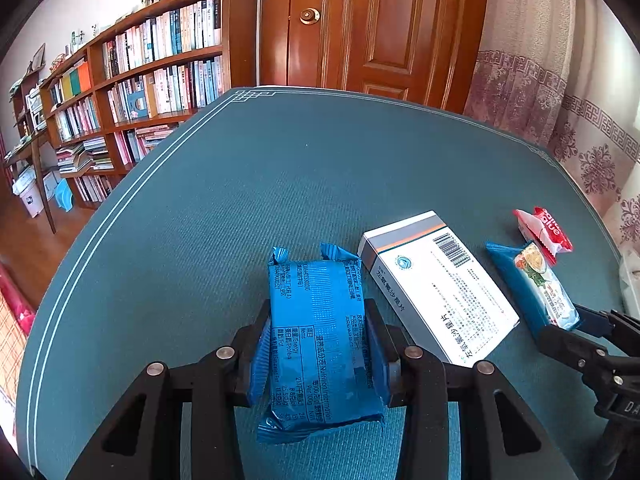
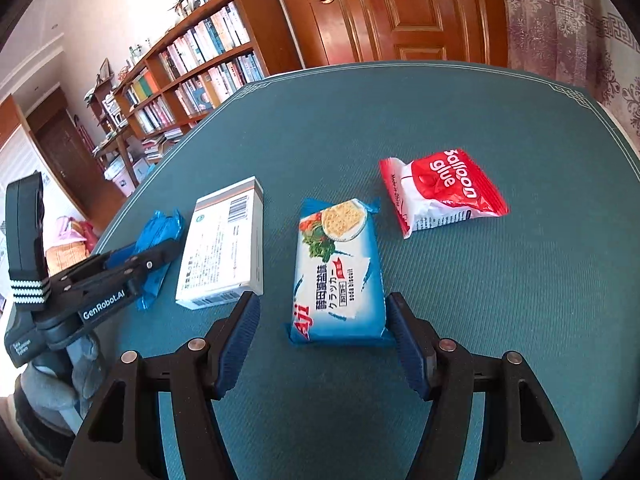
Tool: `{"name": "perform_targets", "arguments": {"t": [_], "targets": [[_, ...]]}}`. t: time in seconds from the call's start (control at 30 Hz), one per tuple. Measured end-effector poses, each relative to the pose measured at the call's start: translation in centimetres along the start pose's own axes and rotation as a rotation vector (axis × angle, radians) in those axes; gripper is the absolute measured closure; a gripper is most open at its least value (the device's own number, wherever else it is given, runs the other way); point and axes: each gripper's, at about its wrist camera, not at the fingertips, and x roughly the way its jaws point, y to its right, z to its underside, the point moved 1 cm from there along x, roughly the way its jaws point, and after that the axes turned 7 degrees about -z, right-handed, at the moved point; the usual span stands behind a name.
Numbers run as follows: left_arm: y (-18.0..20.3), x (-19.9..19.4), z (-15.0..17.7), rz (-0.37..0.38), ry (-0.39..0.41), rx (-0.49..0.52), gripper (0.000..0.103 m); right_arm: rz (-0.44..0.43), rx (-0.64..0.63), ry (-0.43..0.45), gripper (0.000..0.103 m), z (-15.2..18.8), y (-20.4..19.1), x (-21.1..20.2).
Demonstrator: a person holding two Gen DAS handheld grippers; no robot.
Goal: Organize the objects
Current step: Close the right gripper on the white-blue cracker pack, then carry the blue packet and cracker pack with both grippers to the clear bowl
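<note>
Left hand-held gripper is clamped across the width of a blue snack pack, back label up, pads pressing both long sides; whether the pack is lifted or just resting on the bench is hard to tell from the fisheye. Right hand-held gripper has its jaws spread wide, straddling the near end of the Aji cracker pack, right pad just beside its edge, left pad apart from it. The cracker pack lies flat on the teal bench between a white medicine box on its left and a red Balloon glue sachet further back on the right. Both packs look light, with crinkly slippery film over brittle crackers, so probably a gentle squeeze across the short width near the middle, not on the crimped end seals, which would fold. Box looks stiff and light, best taken across its narrow sides. Sachet is soft and puffy, likely to slip; pinch low on the body.
</note>
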Motion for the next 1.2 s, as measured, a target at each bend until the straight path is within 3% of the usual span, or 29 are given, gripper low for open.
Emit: {"name": "perform_targets", "arguments": {"t": [0.2, 0.43, 0.83, 1.2], "targets": [[-0.1, 0.0, 0.1, 0.002, 0.001, -0.001, 0.059, 0.113, 0.008, 0.028, 0.039, -1.0, -0.3, 1.1], [-0.3, -0.1, 0.1, 0.001, 0.01, -0.007, 0.059, 0.222, -0.026, 0.04, 0.06, -1.0, -1.2, 1.7], [0.1, -0.8, -0.2, 0.049, 0.031, -0.021, 0.059, 0.161, 0.059, 0.069, 0.061, 2.5, -1.3, -2.6], [0.8, -2.2, -0.3, 0.076, 0.039, -0.024, 0.059, 0.162, 0.12, 0.14, 0.061, 4.5, 0.0, -8.0]]}}
